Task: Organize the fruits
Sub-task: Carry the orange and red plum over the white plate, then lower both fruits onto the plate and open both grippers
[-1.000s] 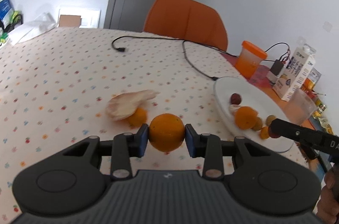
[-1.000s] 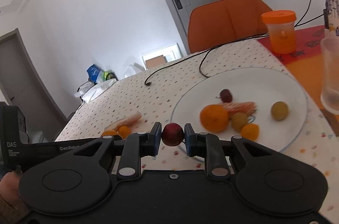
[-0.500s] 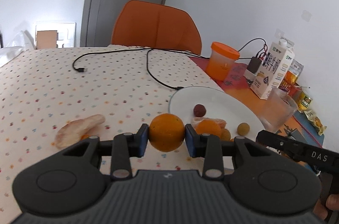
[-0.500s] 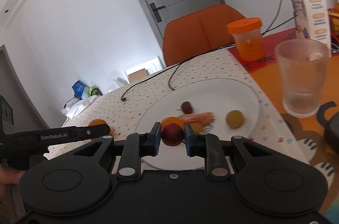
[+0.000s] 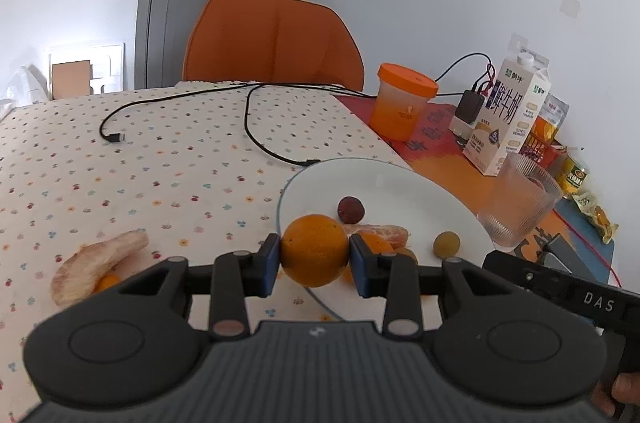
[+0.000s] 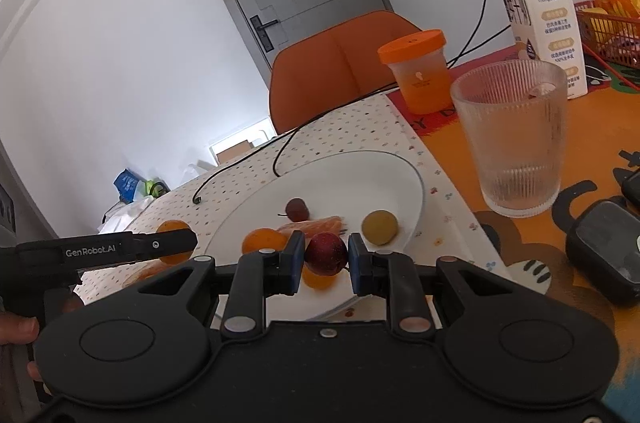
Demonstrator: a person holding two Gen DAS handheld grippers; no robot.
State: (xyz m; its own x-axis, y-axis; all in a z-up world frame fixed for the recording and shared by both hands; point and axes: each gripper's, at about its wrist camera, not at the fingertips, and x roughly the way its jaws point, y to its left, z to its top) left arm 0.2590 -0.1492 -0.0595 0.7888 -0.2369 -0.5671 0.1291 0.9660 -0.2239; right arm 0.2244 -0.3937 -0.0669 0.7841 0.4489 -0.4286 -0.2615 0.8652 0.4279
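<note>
My left gripper is shut on an orange and holds it above the near left rim of the white plate. My right gripper is shut on a small dark red fruit above the plate's near edge. On the plate lie a dark red fruit, a peeled orange segment, a yellow-green fruit and small orange fruits. A peel and a small orange fruit lie on the tablecloth to the left.
A ribbed glass stands right of the plate. Behind it are an orange-lidded cup and a milk carton. A black cable crosses the table. An orange chair stands at the far side. Dark devices lie right.
Both grippers have moved toward the plate, still holding their fruits. The left gripper swung right, so the plate now sits ahead of it. The right gripper came closer to the glass.
</note>
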